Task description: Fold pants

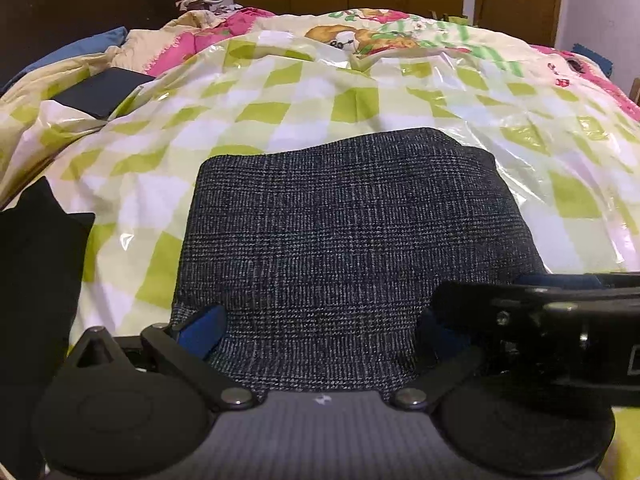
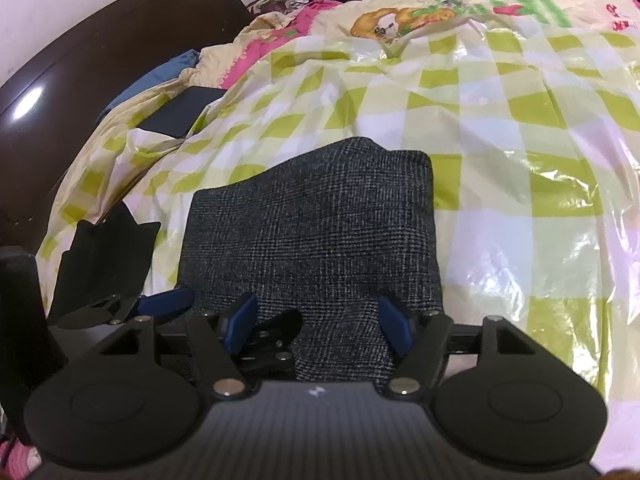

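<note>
- Dark grey, fine-checked woven pants [image 1: 352, 240] — folded into a compact rectangular block, lying on the near middle of the bed; far edge a little uneven, one layer peeking past the other at the far right corner.
- Glossy plastic sheet in green-and-white checks [image 1: 280, 92] — spread over the bed beneath the pants, creased and catching glare.
- Cream-and-pink cartoon-print quilt [image 1: 380, 28] — beyond the sheet, at the far side.
- Flat dark rectangular object [image 1: 100, 92] — far left on the bedding, well apart from the pants; what it is cannot be told.
- Loose black cloth [image 2: 108, 256] — near left, just beside the pants.
- Left hand-held gripper [image 1: 320, 332] — blue-padded fingers spread, one to each side of the near edge of the pants; pads not pressing the cloth.
- Right hand-held gripper [image 2: 320, 320] — fingers spread over the near right part of the pants, nothing pinched; the left gripper's tips show close at its left.
- Step in hand, by judgement: the fold looks laid down and released — the task seems near its end.
- Next move, by judgement: lift both grippers clear without dragging the top layer; if tidying is wanted, square the uneven far edge with a light press.
</note>
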A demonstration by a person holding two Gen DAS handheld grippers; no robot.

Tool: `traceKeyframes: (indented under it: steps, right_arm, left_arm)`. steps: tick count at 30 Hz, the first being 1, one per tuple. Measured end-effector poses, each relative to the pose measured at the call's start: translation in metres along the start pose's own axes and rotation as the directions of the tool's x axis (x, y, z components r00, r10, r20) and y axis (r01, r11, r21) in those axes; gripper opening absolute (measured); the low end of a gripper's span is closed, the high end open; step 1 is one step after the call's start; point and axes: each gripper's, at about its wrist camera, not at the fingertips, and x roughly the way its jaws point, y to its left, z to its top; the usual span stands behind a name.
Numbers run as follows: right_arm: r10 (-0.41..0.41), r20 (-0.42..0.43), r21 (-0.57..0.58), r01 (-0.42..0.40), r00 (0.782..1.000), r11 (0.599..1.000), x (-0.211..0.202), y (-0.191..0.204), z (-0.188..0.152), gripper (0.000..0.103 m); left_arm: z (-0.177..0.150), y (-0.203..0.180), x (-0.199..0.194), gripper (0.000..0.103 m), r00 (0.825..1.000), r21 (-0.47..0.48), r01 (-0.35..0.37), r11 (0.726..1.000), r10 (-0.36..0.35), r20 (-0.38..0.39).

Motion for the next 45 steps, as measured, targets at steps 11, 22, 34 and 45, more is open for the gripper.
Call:
traceKeyframes:
  steps: [11,22,34,45]
  right_arm:
    - [0.019,-0.003,0.031,-0.019,1.000,0.999,0.003,-0.003,0.001,0.071]
    - [0.030,0.017,0.059,-0.031,0.999,0.998,-0.012,-0.007,0.003,0.071]
    - [0.005,0.026,0.068,-0.006,1.000,0.998,-0.034,-0.008,-0.003,0.071]
    - [-0.029,0.032,0.049,0.028,0.999,0.998,-0.047,-0.002,-0.009,0.071]
  left_arm:
    - [-0.002,-0.003,0.001,0.103,0.999,0.000,-0.023,1.000,0.023,0.036]
    - [0.007,-0.002,-0.017,0.103,0.999,-0.024,-0.044,0.999,0.044,0.001]
    - [0.004,0.000,-0.049,0.103,0.997,-0.027,-0.076,0.997,0.076,-0.013]
    - [0.000,0.003,-0.066,0.103,0.995,-0.021,-0.100,0.995,0.100,-0.013]
